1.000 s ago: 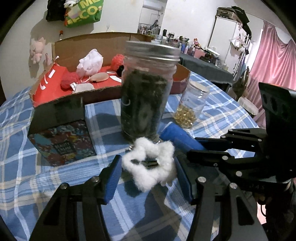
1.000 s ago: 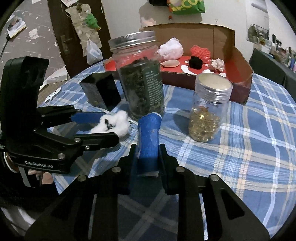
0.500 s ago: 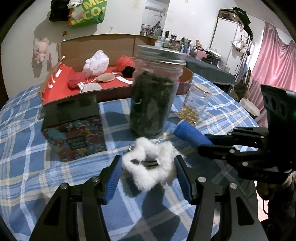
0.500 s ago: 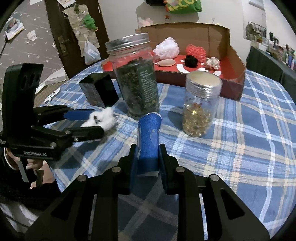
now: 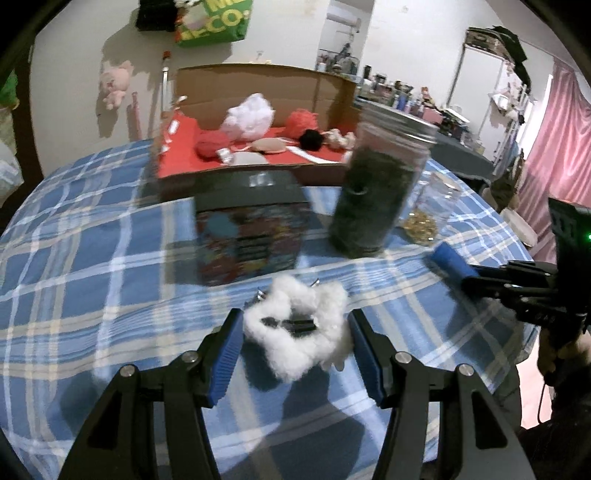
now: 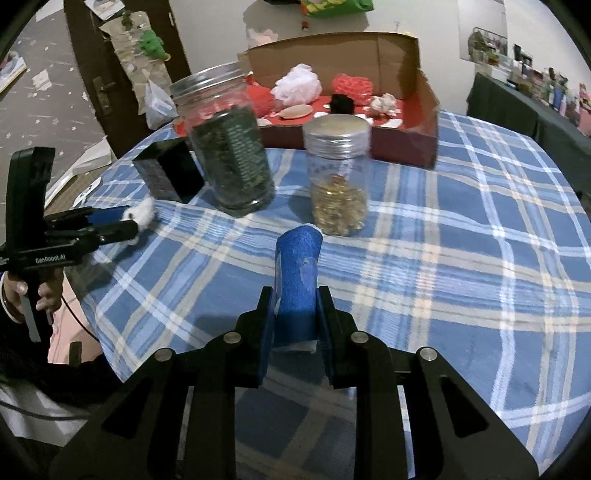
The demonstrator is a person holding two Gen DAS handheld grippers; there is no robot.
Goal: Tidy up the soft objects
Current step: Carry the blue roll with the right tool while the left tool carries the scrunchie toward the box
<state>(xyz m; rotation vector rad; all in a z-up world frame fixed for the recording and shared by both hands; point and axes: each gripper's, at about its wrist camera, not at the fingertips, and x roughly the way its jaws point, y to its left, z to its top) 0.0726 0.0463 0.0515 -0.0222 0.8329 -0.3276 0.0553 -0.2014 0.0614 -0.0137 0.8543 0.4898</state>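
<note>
Left gripper (image 5: 295, 332) of mine is pinching a white fluffy hair clip (image 5: 297, 328), and my right gripper (image 6: 295, 314) is squeezed tight on a rolled blue sponge (image 6: 297, 284), both held on the near side of the cardboard box (image 6: 424, 122). That box already holds a white pouf (image 6: 299, 86), red pouf (image 6: 352, 86) and a few more soft bits, so I'd say I'm mostly done; these two aren't in yet.

txt: "GenRobot.AI" on left claw (image 6: 135, 229) body | "ECO" on green bag (image 5: 212, 22)
</note>
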